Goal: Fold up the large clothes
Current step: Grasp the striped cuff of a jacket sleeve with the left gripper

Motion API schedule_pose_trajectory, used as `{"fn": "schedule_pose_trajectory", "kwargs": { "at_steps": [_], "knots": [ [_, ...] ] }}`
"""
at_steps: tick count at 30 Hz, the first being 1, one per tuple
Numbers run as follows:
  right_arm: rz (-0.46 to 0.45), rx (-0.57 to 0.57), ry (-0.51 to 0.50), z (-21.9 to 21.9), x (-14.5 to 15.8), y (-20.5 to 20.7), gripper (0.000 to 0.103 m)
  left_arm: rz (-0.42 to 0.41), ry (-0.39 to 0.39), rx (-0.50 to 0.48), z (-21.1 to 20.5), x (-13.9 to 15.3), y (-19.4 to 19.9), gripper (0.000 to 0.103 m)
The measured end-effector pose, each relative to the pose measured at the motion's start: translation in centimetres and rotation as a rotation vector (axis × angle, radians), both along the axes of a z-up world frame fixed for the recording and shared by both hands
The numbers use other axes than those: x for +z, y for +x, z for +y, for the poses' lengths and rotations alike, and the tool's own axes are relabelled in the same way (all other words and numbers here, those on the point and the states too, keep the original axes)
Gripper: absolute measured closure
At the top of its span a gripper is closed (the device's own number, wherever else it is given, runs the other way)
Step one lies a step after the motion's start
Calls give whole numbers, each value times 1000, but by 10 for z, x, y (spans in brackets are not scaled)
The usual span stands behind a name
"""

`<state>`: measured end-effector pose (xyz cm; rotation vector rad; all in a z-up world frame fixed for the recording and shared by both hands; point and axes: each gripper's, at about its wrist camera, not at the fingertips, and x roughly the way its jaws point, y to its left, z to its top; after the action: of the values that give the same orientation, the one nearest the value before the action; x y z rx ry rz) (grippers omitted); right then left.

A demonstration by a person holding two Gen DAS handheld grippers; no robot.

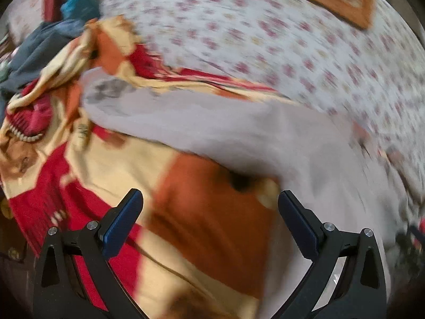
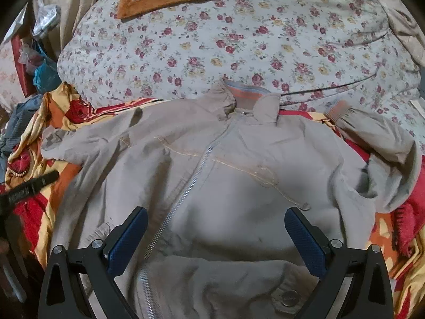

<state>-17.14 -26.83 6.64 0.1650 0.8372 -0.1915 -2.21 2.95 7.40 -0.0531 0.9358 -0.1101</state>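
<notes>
The jacket (image 2: 225, 175) lies zipped, front up and spread across the middle of the frame on the blanket (image 2: 34, 207), sleeves unfolded, so folding has barely begun; both the left gripper (image 1: 209, 220) and right gripper (image 2: 216, 242) hang wide open, holding nothing.

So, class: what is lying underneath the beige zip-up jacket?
A red, orange and yellow patterned blanket shows around the beige jacket on both sides, over a floral sheet. Directly beneath the jacket, everything is covered.
</notes>
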Motion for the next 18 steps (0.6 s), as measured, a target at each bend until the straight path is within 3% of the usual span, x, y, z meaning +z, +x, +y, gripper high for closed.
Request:
{"fn": "schedule_pose_trajectory", "kwargs": {
  "at_steps": [5,12,15,17,18],
  "knots": [
    [14,16,15,6,-6,4,1,-14,-42,196,76,9,55,1],
    [32,23,38,8,-10,6,1,-22,4,361,148,-6,126,3],
    [37,19,46,7,-11,7,1,-23,-13,380,165,-18,152,9],
    [48,22,42,9,-13,8,1,-14,-33,382,173,-27,166,28],
    [56,25,40,9,-14,9,1,-7,-45,373,174,-31,172,30]
  ]
}}
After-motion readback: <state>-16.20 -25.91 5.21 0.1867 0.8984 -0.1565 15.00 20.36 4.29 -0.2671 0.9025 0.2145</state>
